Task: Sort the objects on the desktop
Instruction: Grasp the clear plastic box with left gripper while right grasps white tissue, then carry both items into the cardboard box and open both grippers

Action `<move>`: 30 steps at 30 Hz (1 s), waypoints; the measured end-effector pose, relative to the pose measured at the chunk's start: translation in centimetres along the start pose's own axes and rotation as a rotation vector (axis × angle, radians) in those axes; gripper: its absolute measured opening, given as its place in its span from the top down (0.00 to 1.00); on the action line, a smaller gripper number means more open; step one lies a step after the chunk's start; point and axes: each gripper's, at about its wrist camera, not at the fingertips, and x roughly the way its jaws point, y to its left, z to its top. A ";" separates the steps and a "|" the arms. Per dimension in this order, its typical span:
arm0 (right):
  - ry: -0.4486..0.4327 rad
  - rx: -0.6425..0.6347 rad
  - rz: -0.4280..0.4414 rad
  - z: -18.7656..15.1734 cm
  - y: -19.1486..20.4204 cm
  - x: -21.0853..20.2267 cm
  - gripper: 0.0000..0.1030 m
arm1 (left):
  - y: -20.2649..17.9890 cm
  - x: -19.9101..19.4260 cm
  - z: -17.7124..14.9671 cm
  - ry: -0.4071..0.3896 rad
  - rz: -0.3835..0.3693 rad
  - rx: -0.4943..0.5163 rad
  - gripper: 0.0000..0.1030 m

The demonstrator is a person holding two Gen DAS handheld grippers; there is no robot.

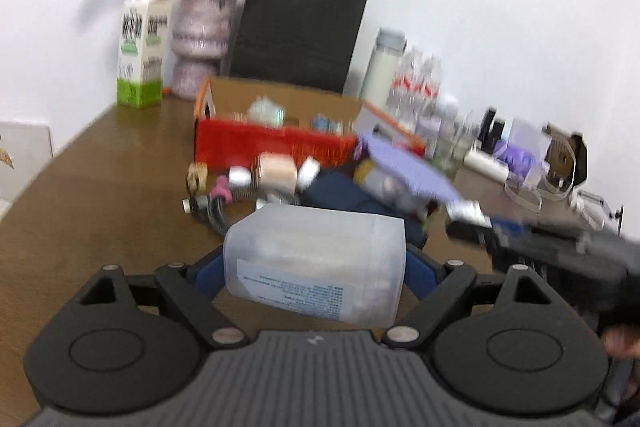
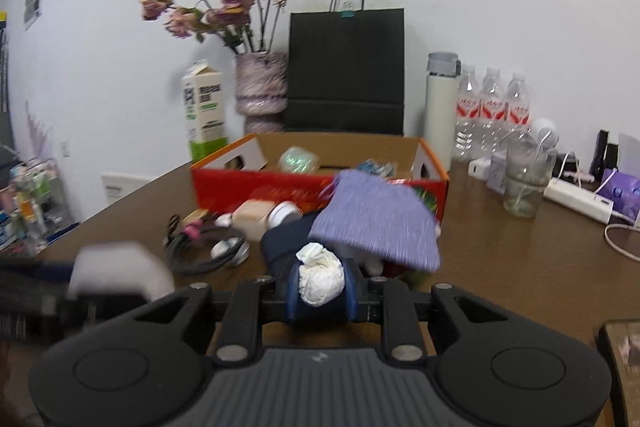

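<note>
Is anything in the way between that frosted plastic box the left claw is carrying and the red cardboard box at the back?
Yes. Between the frosted box held in the left gripper and the red cardboard box lies a pile of clutter; passing above it looks clear.

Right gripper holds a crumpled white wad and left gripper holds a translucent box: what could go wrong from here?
1. The translucent box fills the left gripper almost to full width, so it may slip.
2. The right gripper pinches the soft white wad, which could slip out.
3. The purple card lies loosely on the pile, so a passing gripper could knock it off.
</note>
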 end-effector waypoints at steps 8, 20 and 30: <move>-0.150 0.022 -0.040 4.6 -2.4 -3.2 0.79 | 0.2 -0.6 6.0 -0.174 0.083 0.014 0.13; -0.236 -0.012 0.018 16.0 -6.2 0.8 0.79 | 2.5 8.2 16.9 -0.146 0.111 -0.027 0.13; 0.037 0.087 0.122 24.4 -8.6 17.9 0.79 | 5.2 24.5 21.6 0.113 0.265 -0.118 0.13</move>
